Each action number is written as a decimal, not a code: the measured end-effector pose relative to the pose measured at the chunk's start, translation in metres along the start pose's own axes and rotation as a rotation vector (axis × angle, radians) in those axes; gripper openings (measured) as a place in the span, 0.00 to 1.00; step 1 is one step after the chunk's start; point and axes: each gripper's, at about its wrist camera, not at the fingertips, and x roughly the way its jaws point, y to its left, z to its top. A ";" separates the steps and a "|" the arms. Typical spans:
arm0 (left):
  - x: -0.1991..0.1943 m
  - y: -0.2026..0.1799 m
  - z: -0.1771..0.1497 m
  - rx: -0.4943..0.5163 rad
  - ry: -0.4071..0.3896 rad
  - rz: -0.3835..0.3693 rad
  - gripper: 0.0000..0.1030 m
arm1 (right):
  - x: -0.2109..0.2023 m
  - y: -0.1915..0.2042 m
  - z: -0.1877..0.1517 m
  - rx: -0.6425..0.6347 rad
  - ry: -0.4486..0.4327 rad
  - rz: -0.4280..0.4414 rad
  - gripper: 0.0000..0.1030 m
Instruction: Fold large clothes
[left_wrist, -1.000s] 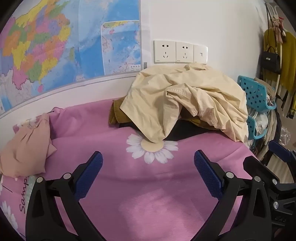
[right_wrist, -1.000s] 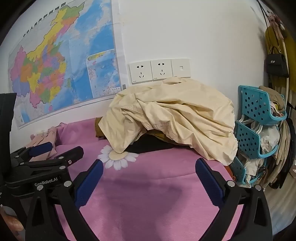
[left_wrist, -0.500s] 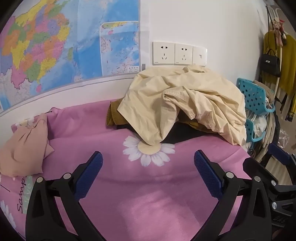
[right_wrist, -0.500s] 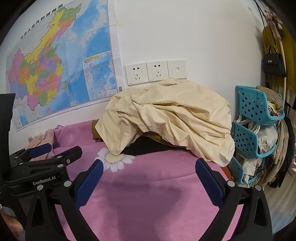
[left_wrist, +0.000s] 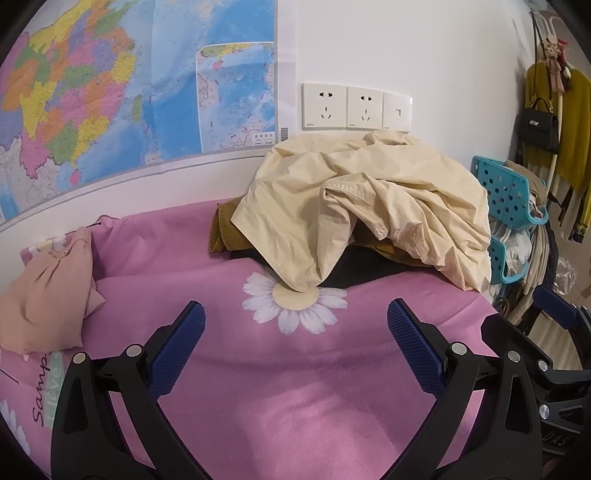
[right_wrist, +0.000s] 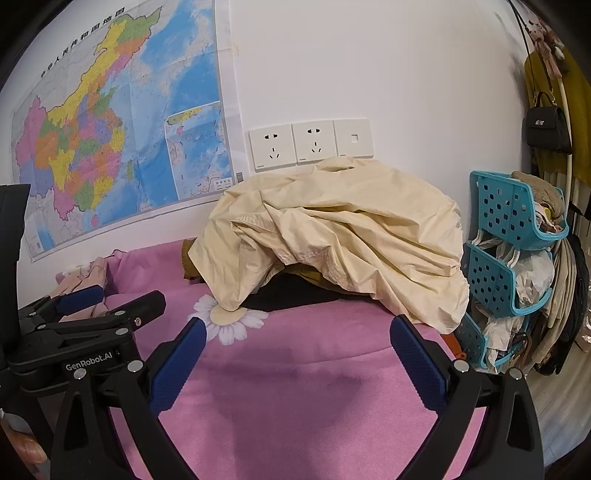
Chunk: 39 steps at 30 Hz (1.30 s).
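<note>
Plainly, both tools hang above a pink fleece blanket printed with white daisies, and neither touches any cloth. The left gripper, black-framed with blue ribbed pads, has its fingers spread wide with nothing between them; the right gripper, of the same build, is likewise spread wide and empty. In the right wrist view the left tool appears at the lower left, its black body lettered "GenRobot.AI", and a fingertip of the person's hand shows at the very edge below it. The task's thing, a large crumpled pale-yellow cotton garment, lies heaped at the far side of the blanket against the white wall, draped over a mustard-brown cloth and a black cloth that peek out beneath it; one drooping corner of the yellow fabric rests on the centre of a daisy print. A smaller peach-pink garment sits bunched at the left edge of the blanket, well apart from the heap. On the wall hang a colourful paper map and a row of white sockets just above the heap. Stacked turquoise perforated plastic baskets stuffed with items stand to the right, beside a black handbag hanging near mustard-yellow clothing.
</note>
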 end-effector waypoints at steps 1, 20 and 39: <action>0.001 0.000 0.000 0.000 0.001 0.000 0.95 | 0.001 0.000 0.001 0.000 0.000 0.000 0.94; 0.006 -0.001 0.001 -0.003 0.007 -0.006 0.95 | 0.006 0.002 0.001 -0.007 -0.006 -0.004 0.94; 0.010 0.002 0.002 -0.014 0.009 -0.015 0.95 | 0.008 0.002 0.002 -0.008 -0.007 0.003 0.94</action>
